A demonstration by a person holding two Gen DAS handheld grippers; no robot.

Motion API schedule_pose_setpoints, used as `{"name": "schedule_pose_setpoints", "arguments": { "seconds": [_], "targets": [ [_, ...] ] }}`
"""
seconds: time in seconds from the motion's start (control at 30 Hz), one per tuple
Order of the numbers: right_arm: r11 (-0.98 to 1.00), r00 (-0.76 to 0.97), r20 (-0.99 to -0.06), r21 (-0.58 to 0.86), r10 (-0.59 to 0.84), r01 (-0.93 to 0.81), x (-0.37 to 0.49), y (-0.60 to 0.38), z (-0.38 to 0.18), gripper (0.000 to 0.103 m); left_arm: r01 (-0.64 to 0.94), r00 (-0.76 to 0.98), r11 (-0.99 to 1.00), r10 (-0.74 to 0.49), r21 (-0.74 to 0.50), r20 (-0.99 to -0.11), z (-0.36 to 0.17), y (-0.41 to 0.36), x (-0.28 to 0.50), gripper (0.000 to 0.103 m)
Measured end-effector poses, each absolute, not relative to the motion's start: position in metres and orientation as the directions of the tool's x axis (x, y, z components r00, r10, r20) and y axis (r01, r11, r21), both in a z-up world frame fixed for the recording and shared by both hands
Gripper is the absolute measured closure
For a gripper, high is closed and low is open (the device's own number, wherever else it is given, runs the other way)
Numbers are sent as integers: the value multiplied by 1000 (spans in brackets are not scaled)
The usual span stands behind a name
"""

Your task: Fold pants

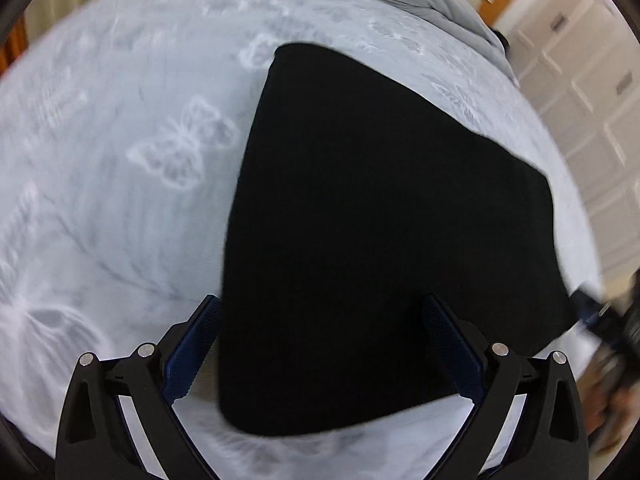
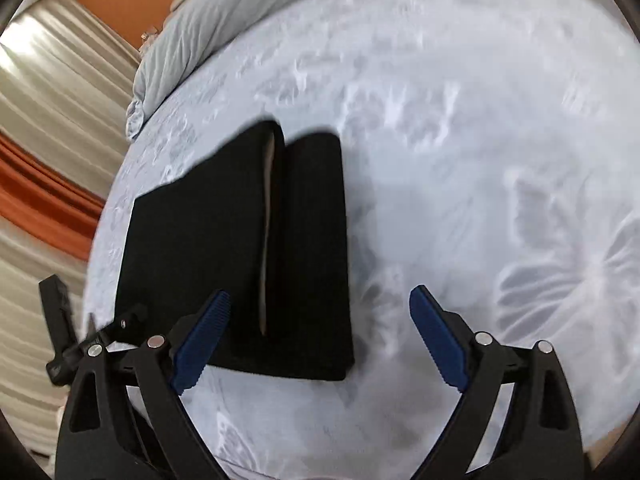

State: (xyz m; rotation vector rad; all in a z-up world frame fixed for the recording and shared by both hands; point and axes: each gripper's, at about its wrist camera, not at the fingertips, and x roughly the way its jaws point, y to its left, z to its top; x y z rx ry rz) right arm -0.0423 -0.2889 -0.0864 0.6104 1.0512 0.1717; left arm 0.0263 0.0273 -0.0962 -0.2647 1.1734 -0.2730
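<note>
The black pants (image 1: 360, 240) are lying on the pale butterfly-print bedsheet (image 1: 120, 208), already gathered into a compact, roughly rectangular bundle, which suggests the folding is close to done. Both tools are hanging above the cloth and gripping nothing. The left gripper (image 1: 320, 344) is hovering over the near end of the bundle with its jaws spread wide, 1 blue pad (image 1: 192, 352) over the sheet and the other over the fabric, probably so the cloth can settle without being dragged. The right gripper (image 2: 320, 336) is also holding its jaws wide apart, sitting partly over the bundle's right edge and partly over bare sheet. The left tool is showing at the left edge of the right wrist view.

In the right wrist view the pants (image 2: 240, 248) are showing 2 stacked layers with a thin tan seam (image 2: 266, 240) running lengthwise between them, perhaps a lining or waistband edge; motion blur is making that hard to settle. The edges are looking fairly square and the surface flat, with no loose leg trailing out. A rumpled grey blanket (image 2: 192, 28) is sitting at the far side of the bed, well apart from the bundle.
</note>
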Motion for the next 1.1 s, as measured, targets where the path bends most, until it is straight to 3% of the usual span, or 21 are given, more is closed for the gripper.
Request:
{"name": "schedule_pose_setpoints", "arguments": {
  "seconds": [0.1, 0.27, 0.3, 0.33, 0.37, 0.4, 0.43, 0.47, 0.63, 0.8, 0.97, 1.1],
  "targets": [
    [780, 463, -724, 618, 511, 104, -31, -271, -99, 6, 59, 352, 918, -387, -393, -852, -97, 26, 32, 5],
    [835, 494, -748, 545, 443, 75, -13, -240, -98, 5, 49, 348, 892, -436, -448, -830, -99, 16, 46, 6],
    [845, 508, -748, 530, 427, 70, -14, -237, -97, 24, 49, 360, 885, -448, -463, -818, -98, 15, 48, 6],
    [857, 511, -755, 511, 411, 65, -11, -234, -97, 37, 49, 370, 883, -450, -467, -813, -98, 14, 49, 12],
    [836, 517, -730, 546, 446, 50, -9, -234, -93, 57, 52, 382, 891, -436, -452, -815, -96, 13, 49, 31],
    [823, 520, -718, 566, 463, 48, -10, -235, -88, 60, 71, 391, 897, -427, -436, -815, -92, 11, 47, 38],
    [831, 525, -718, 556, 457, 38, -12, -234, -81, 61, 77, 397, 899, -425, -432, -813, -86, 12, 44, 54],
    [842, 530, -719, 540, 450, 16, -18, -232, -73, 61, 92, 402, 899, -427, -429, -810, -80, 12, 40, 63],
    [858, 498, -749, 513, 437, 18, -34, -235, -77, 59, 143, 347, 898, -440, -417, -828, -73, 6, 14, 64],
    [836, 486, -750, 544, 449, 67, -21, -239, -93, 47, 168, 365, 928, -372, -332, -853, -75, -10, 12, 59],
    [828, 482, -751, 554, 452, 85, -12, -233, -98, 39, 93, 352, 931, -362, -352, -863, -86, -13, 18, 39],
    [822, 483, -746, 562, 458, 88, -16, -237, -101, 36, 83, 360, 937, -346, -340, -866, -86, -21, 23, 35]
  ]
}}
